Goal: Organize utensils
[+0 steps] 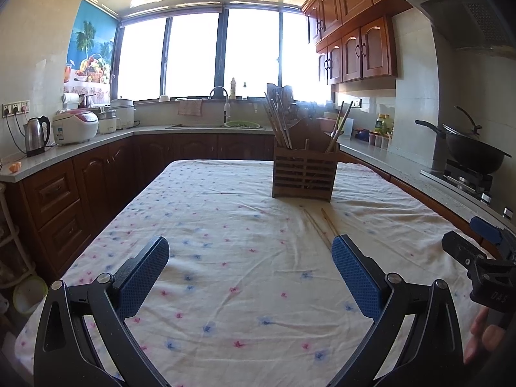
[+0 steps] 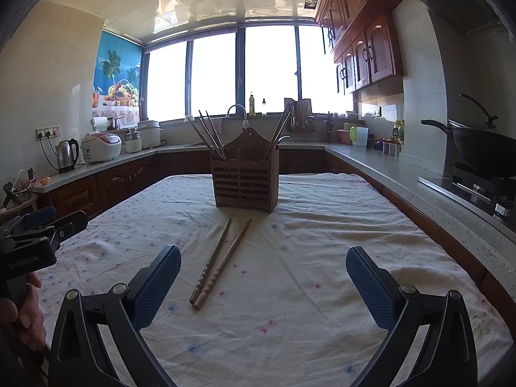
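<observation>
Right gripper (image 2: 262, 262): blue-padded fingers spread wide, nothing between them, held above the table.
Table (image 2: 371, 258): covered with a pale cloth dotted with small pink and blue flowers, wrinkled.
Two loose chopsticks (image 2: 219, 262): wooden, lying side by side on the cloth, near ends almost touching, far ends angled slightly apart toward the holder.
Utensil holder (image 2: 245, 182): slatted wood, upright at the table's far middle; chopsticks lean out of its left and right compartments.
Left gripper (image 2: 42, 229): at the left edge, black body, hand (image 2: 27, 317) gripping its handle; finger state unclear.
</observation>
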Demonstrator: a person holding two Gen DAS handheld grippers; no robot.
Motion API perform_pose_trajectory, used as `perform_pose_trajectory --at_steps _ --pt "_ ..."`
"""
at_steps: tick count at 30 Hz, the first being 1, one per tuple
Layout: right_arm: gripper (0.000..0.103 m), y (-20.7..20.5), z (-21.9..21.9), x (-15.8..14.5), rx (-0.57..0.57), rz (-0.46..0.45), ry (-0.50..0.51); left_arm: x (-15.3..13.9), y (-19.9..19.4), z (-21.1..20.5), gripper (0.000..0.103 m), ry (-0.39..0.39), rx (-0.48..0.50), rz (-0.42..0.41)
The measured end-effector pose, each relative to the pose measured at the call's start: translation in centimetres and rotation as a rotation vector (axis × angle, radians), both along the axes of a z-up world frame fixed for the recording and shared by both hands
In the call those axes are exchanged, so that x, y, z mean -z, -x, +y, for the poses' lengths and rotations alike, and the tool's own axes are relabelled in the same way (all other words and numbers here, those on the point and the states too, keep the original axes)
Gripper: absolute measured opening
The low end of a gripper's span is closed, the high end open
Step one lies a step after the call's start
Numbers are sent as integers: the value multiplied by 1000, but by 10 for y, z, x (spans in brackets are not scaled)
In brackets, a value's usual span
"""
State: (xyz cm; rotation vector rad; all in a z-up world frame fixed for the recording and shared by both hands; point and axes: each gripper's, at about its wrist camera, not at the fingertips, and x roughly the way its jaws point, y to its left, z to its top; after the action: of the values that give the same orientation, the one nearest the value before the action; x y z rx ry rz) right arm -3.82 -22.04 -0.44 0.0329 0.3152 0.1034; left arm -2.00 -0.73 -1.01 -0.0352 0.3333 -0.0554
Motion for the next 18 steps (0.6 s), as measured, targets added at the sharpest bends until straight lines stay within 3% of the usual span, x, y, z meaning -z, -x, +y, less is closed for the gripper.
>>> perform_pose_trajectory --at_steps 18 --pt "103 0 -1 -1 8 1 -7 -1 1 -4 103 -17 16 -3"
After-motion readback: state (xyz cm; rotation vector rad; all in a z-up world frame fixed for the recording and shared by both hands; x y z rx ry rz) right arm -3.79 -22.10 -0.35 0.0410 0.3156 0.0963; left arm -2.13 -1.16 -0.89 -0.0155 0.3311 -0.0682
